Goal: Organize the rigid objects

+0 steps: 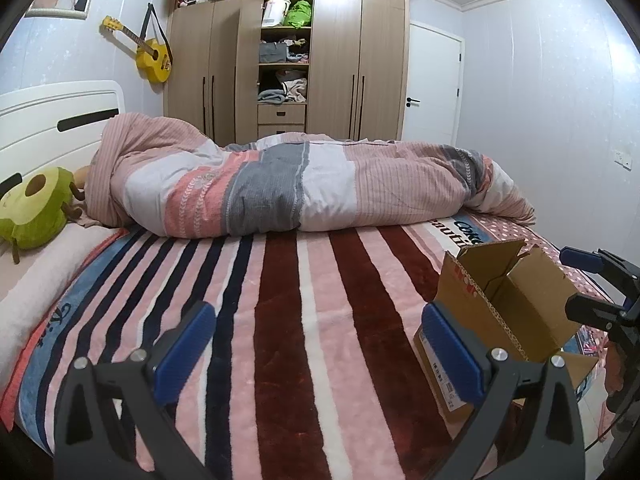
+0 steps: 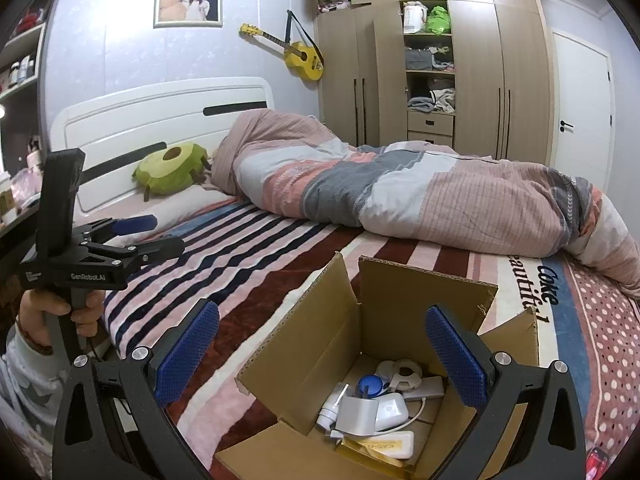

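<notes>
An open cardboard box (image 2: 316, 344) stands on the striped blanket near the bed's front edge. It holds several small rigid items: a white adapter (image 2: 390, 408), a blue round lid (image 2: 370, 386), a white spray bottle (image 2: 330, 414) and a flat gold box (image 2: 372, 454). My right gripper (image 2: 320, 356) is open and empty, hovering above the box. My left gripper (image 1: 316, 354) is open and empty over the blanket, left of the box (image 1: 512, 312). It also shows in the right wrist view (image 2: 140, 236).
A rolled quilt (image 1: 280, 184) lies across the far half of the bed (image 1: 280, 320). A green avocado plush (image 1: 34, 210) rests by the white headboard. A wardrobe (image 1: 288, 48) and white door (image 1: 432, 84) stand behind. A shelf (image 2: 18, 80) is at the left.
</notes>
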Demonstrator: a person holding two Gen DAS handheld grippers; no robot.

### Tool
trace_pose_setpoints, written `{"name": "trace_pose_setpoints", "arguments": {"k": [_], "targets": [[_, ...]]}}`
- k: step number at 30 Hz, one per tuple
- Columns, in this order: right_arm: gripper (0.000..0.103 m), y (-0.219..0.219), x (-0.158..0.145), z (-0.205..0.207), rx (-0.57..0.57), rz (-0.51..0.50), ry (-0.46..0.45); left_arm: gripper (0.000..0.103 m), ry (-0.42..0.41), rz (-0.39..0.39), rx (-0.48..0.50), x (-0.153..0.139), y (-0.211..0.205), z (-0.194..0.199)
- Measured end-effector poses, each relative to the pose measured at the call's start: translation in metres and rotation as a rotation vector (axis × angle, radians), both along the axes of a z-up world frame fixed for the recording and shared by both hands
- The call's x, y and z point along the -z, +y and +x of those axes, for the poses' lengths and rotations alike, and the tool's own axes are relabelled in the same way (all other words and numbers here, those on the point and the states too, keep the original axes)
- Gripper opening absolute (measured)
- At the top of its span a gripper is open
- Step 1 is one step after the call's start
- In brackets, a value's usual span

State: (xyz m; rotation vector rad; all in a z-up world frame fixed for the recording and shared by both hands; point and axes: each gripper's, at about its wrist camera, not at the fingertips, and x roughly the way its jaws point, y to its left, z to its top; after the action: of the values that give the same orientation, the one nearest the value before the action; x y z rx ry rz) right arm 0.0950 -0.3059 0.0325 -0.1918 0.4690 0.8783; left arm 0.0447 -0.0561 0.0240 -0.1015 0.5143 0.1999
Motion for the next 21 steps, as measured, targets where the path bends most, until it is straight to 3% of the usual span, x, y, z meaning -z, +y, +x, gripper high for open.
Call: {"name": "trace_pose_setpoints", "arguments": {"k": [21], "targets": [[0.103,-0.0008,0.0001,0.0007,0.009,-0.002,-0.002,0.102,0.0,0.001,0.002,0.0009,0.0009,0.0002]]}}
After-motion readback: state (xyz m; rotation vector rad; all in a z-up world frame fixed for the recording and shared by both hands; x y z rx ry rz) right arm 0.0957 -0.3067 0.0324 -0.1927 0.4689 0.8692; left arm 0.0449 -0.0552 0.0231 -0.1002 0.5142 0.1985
